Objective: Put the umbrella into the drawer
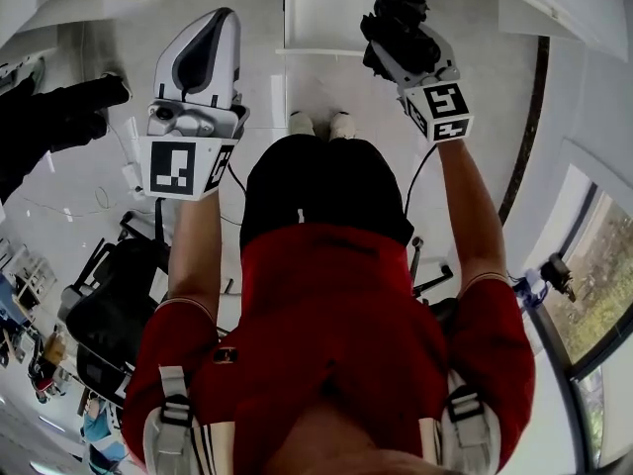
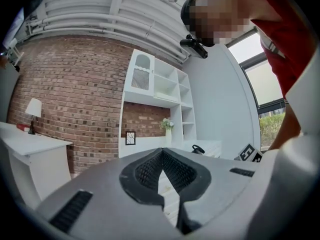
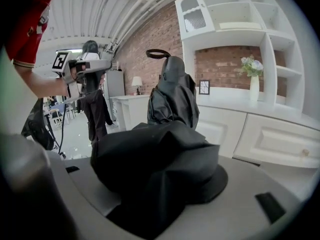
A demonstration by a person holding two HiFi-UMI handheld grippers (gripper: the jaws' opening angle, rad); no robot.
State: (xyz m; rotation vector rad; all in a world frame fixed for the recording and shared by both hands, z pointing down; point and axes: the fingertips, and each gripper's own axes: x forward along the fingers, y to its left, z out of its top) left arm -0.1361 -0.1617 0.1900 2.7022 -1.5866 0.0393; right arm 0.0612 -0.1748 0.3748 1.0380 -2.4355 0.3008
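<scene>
A black folded umbrella [image 1: 400, 13] stands upright, and my right gripper [image 1: 404, 49] is shut on its fabric. In the right gripper view the umbrella [image 3: 171, 96] rises from the jaws with its strap loop on top, and my right gripper [image 3: 160, 181] is mostly hidden under the cloth. The white cabinet's drawers [image 3: 282, 140] lie ahead to the right, all closed. My left gripper [image 1: 216, 30] is held up at the left, shut with nothing in it. In its own view, the left gripper [image 2: 162, 178] has its dark pads meeting.
A white wall unit [image 2: 157, 91] with open shelves stands against a brick wall, with a vase of flowers [image 3: 254, 79] on its counter. A white desk with a lamp [image 2: 33, 111] is at the left. A person in black [image 3: 95, 106] stands behind. Chairs [image 1: 114, 305] crowd the floor at the left.
</scene>
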